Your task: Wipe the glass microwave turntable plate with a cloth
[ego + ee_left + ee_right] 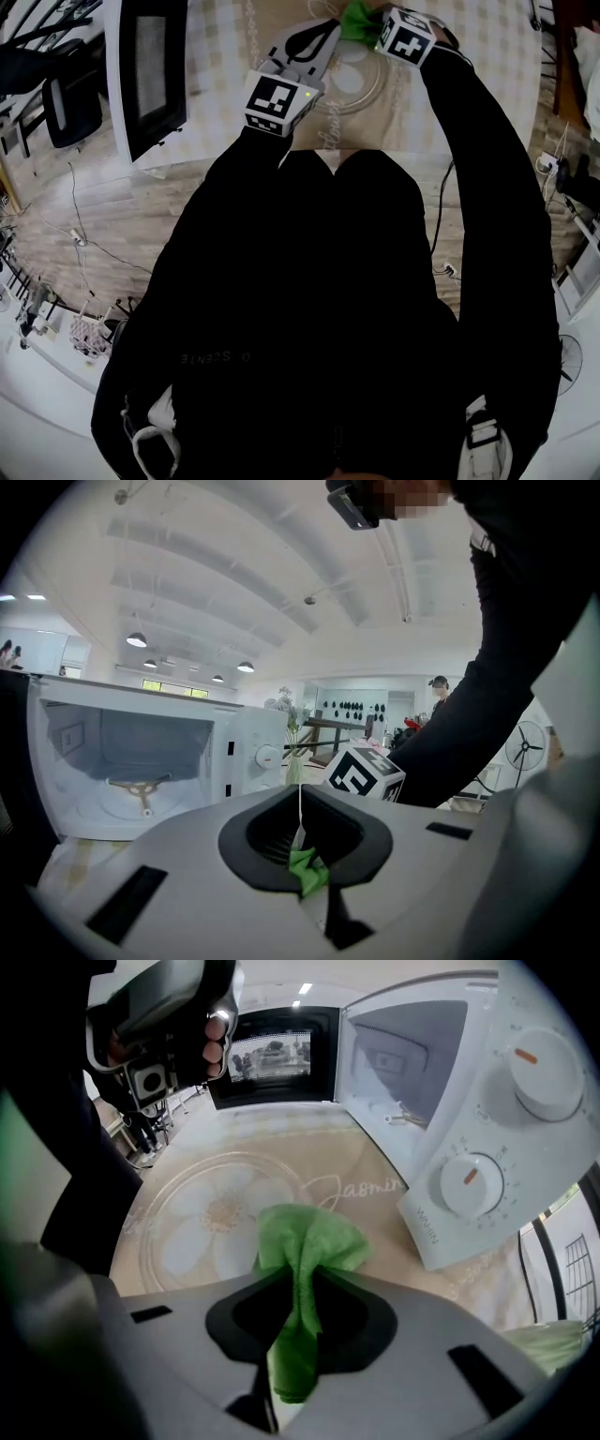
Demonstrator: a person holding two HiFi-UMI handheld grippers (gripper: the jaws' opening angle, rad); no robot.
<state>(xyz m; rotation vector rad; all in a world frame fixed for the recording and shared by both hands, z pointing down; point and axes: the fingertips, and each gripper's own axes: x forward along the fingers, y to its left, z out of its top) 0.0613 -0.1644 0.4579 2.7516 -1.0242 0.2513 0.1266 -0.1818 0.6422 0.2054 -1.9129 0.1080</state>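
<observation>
Press the cloth (305, 1237), pinched in the right gripper (298, 1286), flat onto the plate (167, 1218) and sweep circles; the left gripper (300, 841), jaws together, could steady the rim.

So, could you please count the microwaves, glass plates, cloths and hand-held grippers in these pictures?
Microwave: 1
Glass plate: 1
Green cloth: 1
Hand-held grippers: 2, the left hand-held gripper and the right hand-held gripper
Total: 5

white microwave (506, 1138), door (272, 1054) open, on tablecloth (281, 1138)
</observation>
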